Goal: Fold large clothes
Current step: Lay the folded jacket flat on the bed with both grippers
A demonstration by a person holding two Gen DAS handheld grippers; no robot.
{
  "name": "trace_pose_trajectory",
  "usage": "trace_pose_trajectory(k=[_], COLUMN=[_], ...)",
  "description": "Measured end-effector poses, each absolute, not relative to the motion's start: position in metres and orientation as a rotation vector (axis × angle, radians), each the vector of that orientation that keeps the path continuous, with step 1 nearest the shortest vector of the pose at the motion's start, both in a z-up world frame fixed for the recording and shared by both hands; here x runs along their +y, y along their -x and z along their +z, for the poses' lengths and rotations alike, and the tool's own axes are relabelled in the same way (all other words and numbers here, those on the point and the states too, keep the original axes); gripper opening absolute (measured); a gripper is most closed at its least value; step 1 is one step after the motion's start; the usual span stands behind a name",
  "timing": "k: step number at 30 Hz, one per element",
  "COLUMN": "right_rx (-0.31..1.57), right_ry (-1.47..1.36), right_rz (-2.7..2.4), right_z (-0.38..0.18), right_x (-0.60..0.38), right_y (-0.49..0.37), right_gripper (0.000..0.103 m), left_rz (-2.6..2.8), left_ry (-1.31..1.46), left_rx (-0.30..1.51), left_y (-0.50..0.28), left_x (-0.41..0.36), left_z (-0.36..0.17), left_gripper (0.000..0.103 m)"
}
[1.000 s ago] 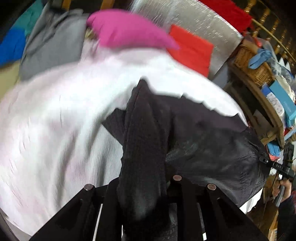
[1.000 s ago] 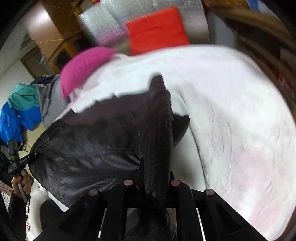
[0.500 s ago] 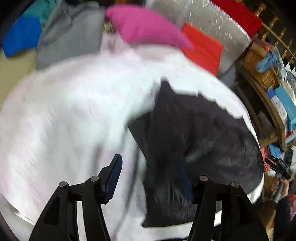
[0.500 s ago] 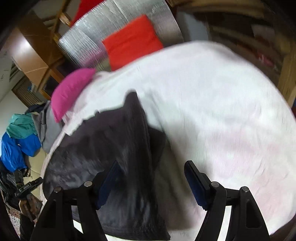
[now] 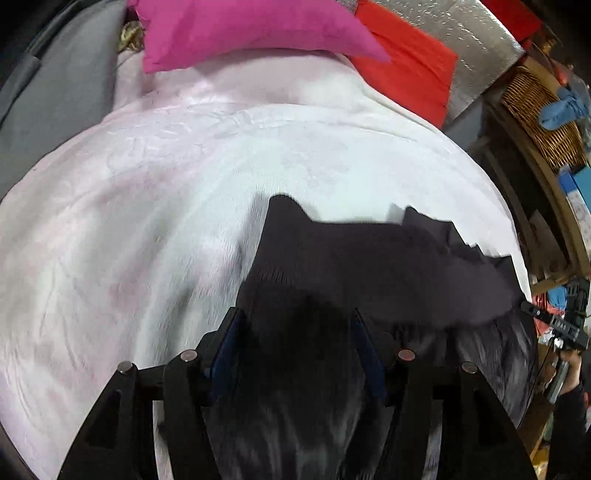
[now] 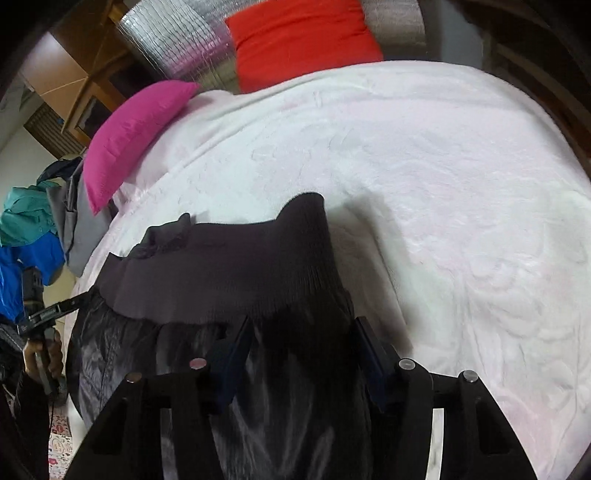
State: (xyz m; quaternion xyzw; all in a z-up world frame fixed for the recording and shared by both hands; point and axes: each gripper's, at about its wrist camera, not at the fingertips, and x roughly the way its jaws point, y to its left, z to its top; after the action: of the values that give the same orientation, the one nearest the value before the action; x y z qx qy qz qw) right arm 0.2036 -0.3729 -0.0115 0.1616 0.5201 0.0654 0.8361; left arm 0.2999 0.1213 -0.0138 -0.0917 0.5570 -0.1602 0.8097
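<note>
Left gripper (image 5: 297,332): pointed steeply down at the bed. Jaws had just been opening and stood apart. The ribbed hem of the dark jacket (image 5: 369,258) lay between the blue pads (image 5: 225,347). I could see no pinch in the cloth, so I logged it as straddled, not clamped.

Right gripper (image 6: 303,339): same downward tilt. Jaws had just been closing in, yet a wide gap remained. The jacket's other hem corner (image 6: 306,236) lay in that gap. The fabric filled it pad to pad, and I could not make out any pressing.

Jacket position: flat on the white-pink blanket (image 5: 147,221), at the near edge of the bed. The ribbed band ran across between the two grippers. The shiny black shell (image 6: 118,350) lay below the band, toward the cameras. Part of the far edge looked rumpled in both views.

Surroundings noted:
- pink pillow (image 5: 240,29) at the head of the bed
- red cushion (image 5: 406,66) beside the pillow, against a silver quilted panel (image 6: 177,37)
- grey garment (image 5: 55,92) off the blanket's left side
- teal and blue clothes (image 6: 26,240) piled beyond the grey garment
- wicker basket (image 5: 535,103) on a shelf to the right

A hand (image 6: 44,354) gripping a handle showed at the left edge of the right view.
</note>
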Motion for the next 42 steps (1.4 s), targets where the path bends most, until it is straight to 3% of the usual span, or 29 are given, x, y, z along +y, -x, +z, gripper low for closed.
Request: trace_pose_trajectory(k=[1,2,3,4,9,16,18,20,21,23,25,28,32,36,42], right_rx=[1.118,1.139,1.153,1.142,1.066,1.092,1.094,1.069,1.064,1.042,0.985,0.894,0.811,0.8,0.949], right_ry=[-0.329,-0.321,-0.309,-0.29,-0.225,-0.34,-0.325,-0.306,-0.304,-0.274,-0.188,-0.128,-0.068,0.054,0.132], right_rz=[0.141,0.142,0.138,0.141,0.092,0.006,-0.006,-0.035,-0.052,-0.077,-0.118,-0.143,-0.07,-0.063,-0.099], right_z=[-0.016,-0.019,-0.022,-0.019,0.004,-0.033,-0.028,-0.019,-0.013,-0.001,0.02,0.05,0.068,0.047,-0.009], right_x=[-0.37,-0.37,-0.367,-0.365,-0.368,-0.382,-0.38,-0.379,-0.376,-0.371,-0.362,-0.344,-0.296,-0.249,-0.238], right_y=[-0.21,-0.215,-0.22,-0.222,-0.219,-0.218,-0.215,-0.209,-0.205,-0.196,-0.178,-0.144,-0.093,-0.058,-0.075], right_gripper=[0.057,0.04,0.032,0.018,0.014,0.014,0.016,0.034,0.038,0.06,0.068,0.069,0.074,0.075,0.076], left_rz=[-0.331,-0.305,-0.28,-0.284,-0.262,-0.207,-0.201,-0.189,-0.181,-0.16,-0.133,-0.081,-0.108,-0.11,-0.045], left_ry=[0.185,0.163,0.138,0.138,0.165,0.211,0.201,0.214,0.219,0.218,0.171,0.141,0.115,0.032,-0.107], left_rx=[1.193,1.198,1.215,1.205,1.144,1.158,1.159,1.153,1.148,1.124,1.054,0.935,0.853,0.799,0.852], left_y=[-0.304,-0.307,-0.313,-0.313,-0.313,-0.317,-0.316,-0.313,-0.311,-0.301,-0.281,-0.242,-0.178,-0.121,-0.107], left_x=[0.119,0.118,0.116,0.118,0.132,0.137,0.134,0.133,0.132,0.13,0.13,0.132,0.114,0.074,0.035], left_z=[-0.015,-0.017,-0.022,-0.023,-0.024,-0.039,-0.036,-0.029,-0.025,-0.01,0.016,0.048,0.059,0.042,-0.012], left_gripper=[0.052,0.041,0.028,0.023,0.018,0.019,0.021,0.028,0.03,0.035,0.046,0.061,0.061,0.061,0.063])
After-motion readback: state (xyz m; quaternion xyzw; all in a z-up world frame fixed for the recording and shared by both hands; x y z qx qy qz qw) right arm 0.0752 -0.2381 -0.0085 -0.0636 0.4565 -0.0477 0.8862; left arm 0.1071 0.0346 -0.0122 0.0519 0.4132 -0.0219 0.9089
